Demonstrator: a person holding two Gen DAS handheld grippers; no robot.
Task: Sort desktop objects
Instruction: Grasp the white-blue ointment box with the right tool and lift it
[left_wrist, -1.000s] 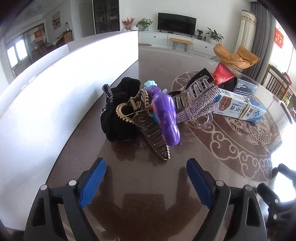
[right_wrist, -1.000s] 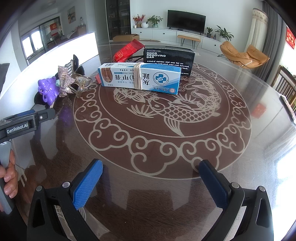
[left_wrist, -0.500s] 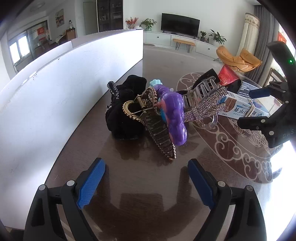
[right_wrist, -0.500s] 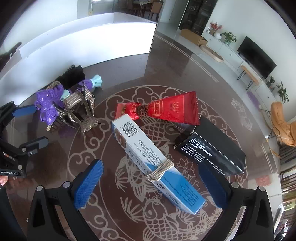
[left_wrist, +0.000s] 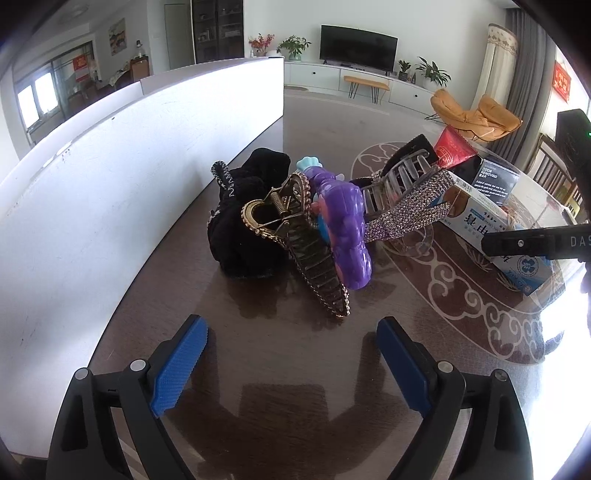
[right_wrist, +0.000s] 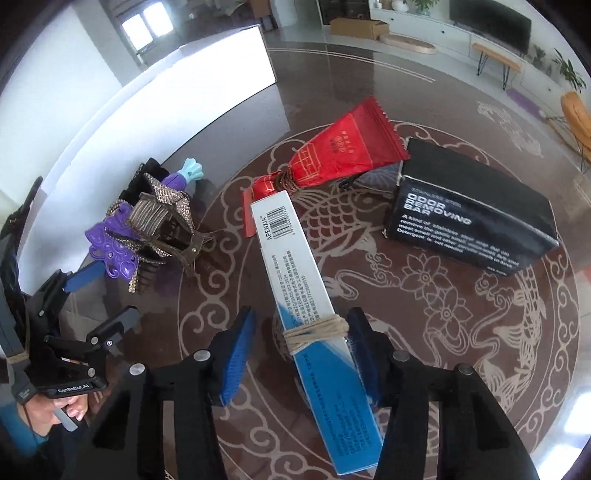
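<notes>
1. The right gripper (right_wrist: 301, 352) is down over the blue-and-white carton (right_wrist: 306, 314), its jaws either side of the twine wrap. They have just been closing in. The right pad looks to be against the carton's edge, while a sliver of tabletop shows between the left pad and the box, so I would not call this a clamp yet.

2. Why there? My read: the twine band sits about mid-length, so a grip there should keep the long carton balanced when it lifts.

3. The carton lies flat on the tabletop's (right_wrist: 461, 314) fish medallion, well in from any edge. Its barcode end touches the tied neck of the red sachet (right_wrist: 343, 151). The black soap box (right_wrist: 469, 221) lies beside them, apart from the carton.

4. The left gripper (left_wrist: 291, 365) hangs low over bare tabletop, jaws wide apart with nothing between them, aimed at the hair-clip pile: a gold claw clip (left_wrist: 295, 236), a purple clip (left_wrist: 347, 236), a rhinestone clip (left_wrist: 410, 210) and a black scrunchie (left_wrist: 247, 229), all tangled together.

5. That pile sits close to the white partition (left_wrist: 110, 192) along the tabletop's side. Clips in one heap and packaged goods in another looks like sorting by kind.

6. Containers: none in view to receive anything. The two cartons are shut, so I cannot tell their contents.
</notes>
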